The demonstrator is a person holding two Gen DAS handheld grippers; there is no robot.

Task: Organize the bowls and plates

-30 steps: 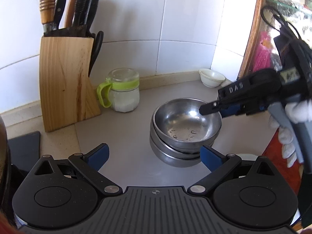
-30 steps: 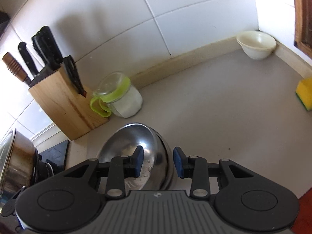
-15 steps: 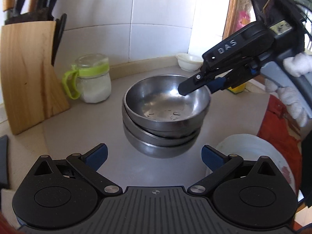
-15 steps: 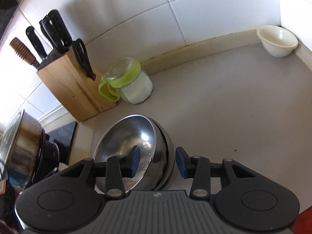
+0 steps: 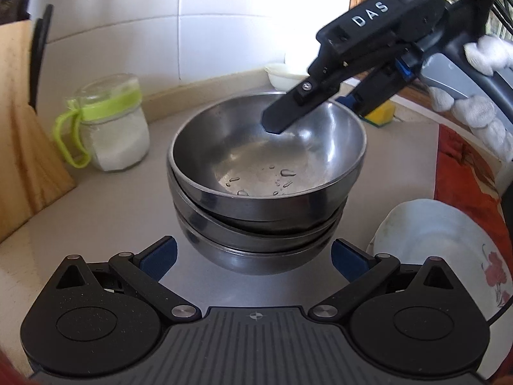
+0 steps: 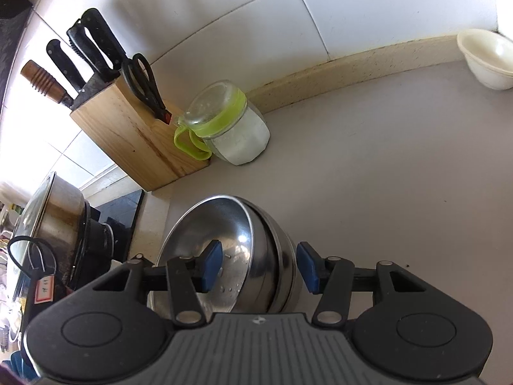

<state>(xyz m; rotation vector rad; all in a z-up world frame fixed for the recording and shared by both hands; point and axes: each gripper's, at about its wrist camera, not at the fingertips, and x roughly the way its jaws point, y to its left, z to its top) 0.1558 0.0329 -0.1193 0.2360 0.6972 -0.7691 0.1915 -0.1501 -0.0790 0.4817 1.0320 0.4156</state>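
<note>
A stack of steel bowls (image 5: 266, 173) stands on the grey counter, the top one wet inside. My left gripper (image 5: 253, 256) is open and empty, just in front of the stack. My right gripper (image 6: 259, 266) is open and straddles the stack's right rim, one finger inside the top bowl (image 6: 224, 247) and one outside. It also shows in the left wrist view (image 5: 307, 109), reaching in from the upper right. A white flowered plate (image 5: 442, 243) lies to the right of the stack. A small cream bowl (image 6: 487, 57) sits in the far corner.
A wooden knife block (image 6: 138, 134) and a glass jar with a green lid (image 6: 231, 128) stand against the tiled wall. A steel pot with a lid (image 6: 48, 224) sits on the stove at left. A yellow sponge (image 5: 381, 115) lies behind the stack.
My right gripper's jaws have spread wider around the bowl rim. My left gripper has moved closer to the stack, which now looks larger.
</note>
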